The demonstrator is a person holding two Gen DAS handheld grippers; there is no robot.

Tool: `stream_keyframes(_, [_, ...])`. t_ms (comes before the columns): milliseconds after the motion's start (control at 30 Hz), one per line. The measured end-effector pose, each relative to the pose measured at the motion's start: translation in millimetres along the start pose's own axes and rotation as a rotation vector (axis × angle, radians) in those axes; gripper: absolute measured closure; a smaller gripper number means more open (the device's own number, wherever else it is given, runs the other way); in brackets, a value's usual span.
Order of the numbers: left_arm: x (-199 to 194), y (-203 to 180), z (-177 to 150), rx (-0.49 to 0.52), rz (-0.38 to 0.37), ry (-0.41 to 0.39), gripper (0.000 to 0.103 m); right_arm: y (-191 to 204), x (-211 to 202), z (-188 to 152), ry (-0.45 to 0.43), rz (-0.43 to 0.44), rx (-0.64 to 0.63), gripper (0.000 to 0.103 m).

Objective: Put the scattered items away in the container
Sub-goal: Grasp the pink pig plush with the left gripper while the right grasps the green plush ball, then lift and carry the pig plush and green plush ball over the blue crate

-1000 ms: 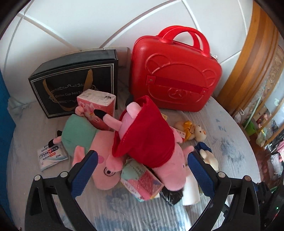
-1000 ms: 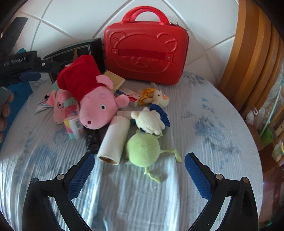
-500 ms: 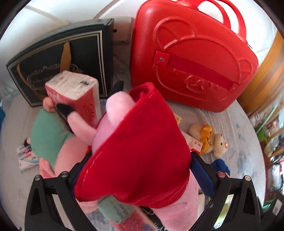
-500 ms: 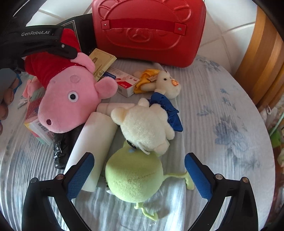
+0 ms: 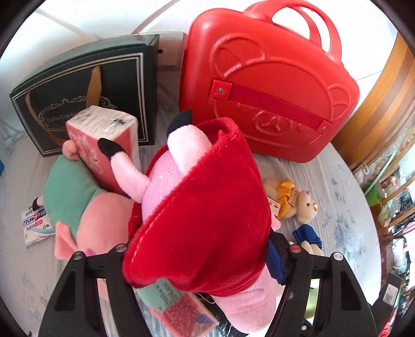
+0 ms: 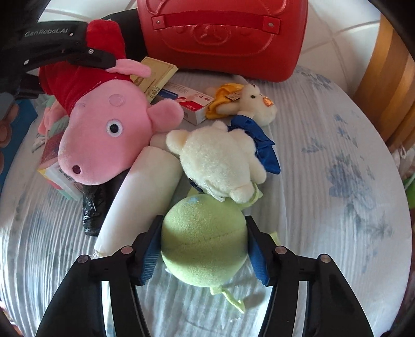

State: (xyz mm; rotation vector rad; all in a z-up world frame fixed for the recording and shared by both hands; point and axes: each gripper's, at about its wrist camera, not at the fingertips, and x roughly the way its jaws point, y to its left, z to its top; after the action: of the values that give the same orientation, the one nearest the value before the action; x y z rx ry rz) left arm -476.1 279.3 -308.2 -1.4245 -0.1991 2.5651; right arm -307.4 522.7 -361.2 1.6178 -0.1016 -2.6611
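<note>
Red velvet filled the left tool [image 5: 205, 261], its jaws just closed on the dress of a pink pig plush [image 6: 103, 129], while the right tool [image 6: 203, 248] had just closed on a green ball-shaped plush [image 6: 203, 246] on the bed [image 6: 324, 207]. Both grips looked best held firm until lifted clear toward the still-shut red case [image 5: 272, 85].

Lighting: bright daylight, even. White wall [image 5: 85, 23] behind the red case [image 5: 264, 85] blown out, glare through its handles. Soft shadows: under the green plush ball [image 6: 205, 246] on the bedsheet [image 6: 324, 233], and beneath the pig plush [image 6: 103, 134]. Distortion: strong fisheye bending, black vignette at all corners. Focus: mild blur on the nearest red fabric in the left wrist view; sheet's near edge smeared.
</note>
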Motion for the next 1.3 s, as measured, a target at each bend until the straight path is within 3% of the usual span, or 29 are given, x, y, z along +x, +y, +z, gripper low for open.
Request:
stream_keyframes(167, [-26.3, 11.2, -7.7, -0.037, -0.035, -0.031, 0.032, -0.6, -19.6, -13.0, -0.009, 0.008, 0.018, 0.046])
stream_keyframes(500, [-89.7, 3.1, -34.3, 0.042, -0.001, -0.076, 0.032, 30.1, -83.9, -22.8, -0.067, -0.006, -0.015, 0.046])
stream_keyframes(833, [-190.0, 6.3, -73.5, 0.115, -0.041, -0.145, 0.032, 66.1, -181.5, -31.1, -0.177, -0.031, -0.016, 0.046])
stream_keyframes(1300, [-318.1, 36.7, -146.2, 0.228, -0.083, -0.199, 0.032, 142.0, -303.8, -80.2, -0.263, -0.082, 0.009, 0.045])
